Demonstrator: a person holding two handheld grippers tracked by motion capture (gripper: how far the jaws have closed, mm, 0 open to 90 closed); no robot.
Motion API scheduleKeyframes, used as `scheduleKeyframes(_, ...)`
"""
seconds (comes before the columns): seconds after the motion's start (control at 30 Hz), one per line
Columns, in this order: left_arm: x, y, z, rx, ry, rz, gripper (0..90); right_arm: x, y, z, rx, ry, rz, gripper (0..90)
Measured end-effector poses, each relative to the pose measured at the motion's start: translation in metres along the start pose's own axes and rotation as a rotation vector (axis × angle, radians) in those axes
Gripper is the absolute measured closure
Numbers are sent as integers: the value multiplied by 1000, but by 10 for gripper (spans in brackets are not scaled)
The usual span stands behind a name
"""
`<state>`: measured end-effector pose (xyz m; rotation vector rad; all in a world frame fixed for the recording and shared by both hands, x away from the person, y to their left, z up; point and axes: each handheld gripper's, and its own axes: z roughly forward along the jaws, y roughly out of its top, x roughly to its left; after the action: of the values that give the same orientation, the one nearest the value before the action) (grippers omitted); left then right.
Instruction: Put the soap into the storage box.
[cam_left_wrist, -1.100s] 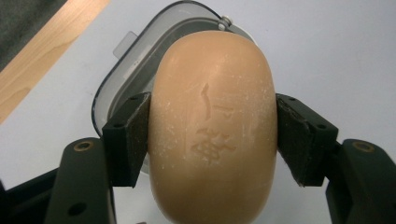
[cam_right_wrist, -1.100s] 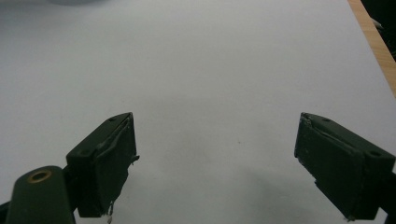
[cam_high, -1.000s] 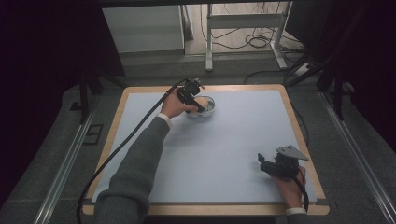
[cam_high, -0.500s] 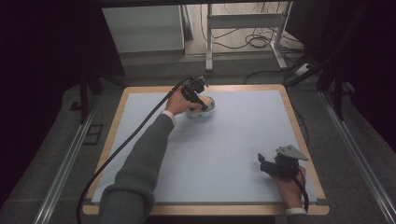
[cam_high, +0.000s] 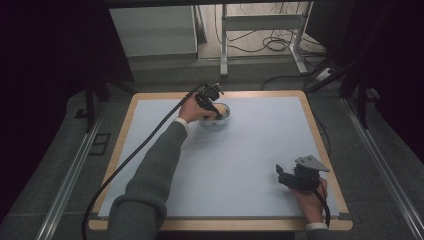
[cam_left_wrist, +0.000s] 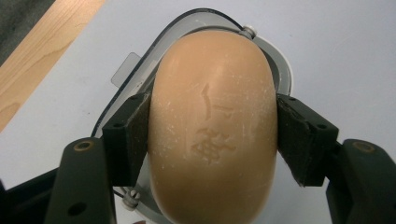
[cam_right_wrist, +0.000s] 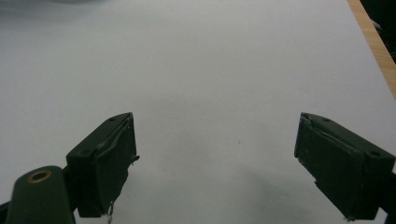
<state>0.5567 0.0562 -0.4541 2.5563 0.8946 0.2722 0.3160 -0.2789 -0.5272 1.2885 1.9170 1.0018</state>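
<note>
The table (cam_high: 150, 107) has a pale wooden rim around a light blue-grey mat (cam_high: 250, 150). Behind it stands a white cabinet (cam_high: 152, 30) and a metal frame (cam_high: 260, 22), with loose cables (cam_high: 280, 42) on the floor. Grey carpet (cam_high: 395, 135) and metal rails (cam_high: 65, 180) flank the table on both sides

Tan oval soap bar (cam_left_wrist: 213, 126) with stamped mark, lengthwise over a white oval dish (cam_left_wrist: 280, 65).

Dim overall — dark surround, only the table (cam_high: 240, 165) evenly lit from above. Soft shadows, no glare. Close-ups slightly soft, grainy — edges darker.
</note>
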Motion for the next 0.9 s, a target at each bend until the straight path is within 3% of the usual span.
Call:
scheduleKeyframes(0.13,0,0,3,11,-14,-6,322,0,0,0,1,0,-1,131)
scheduleKeyframes(0.2,-2,0,0,-7,-25,-18,291,0,0,0,2,2,-1,131)
scheduleKeyframes(0.53,-19,-5,-14,-3,-12,32,233,1,0,0,5,3,-5,131)
scheduleKeyframes(0.67,-27,-15,-26,-18,-6,35,224,1,0,0,5,2,-8,131)
scheduleKeyframes(0.9,-36,-38,-50,-86,-10,22,219,1,0,0,6,0,-13,130)
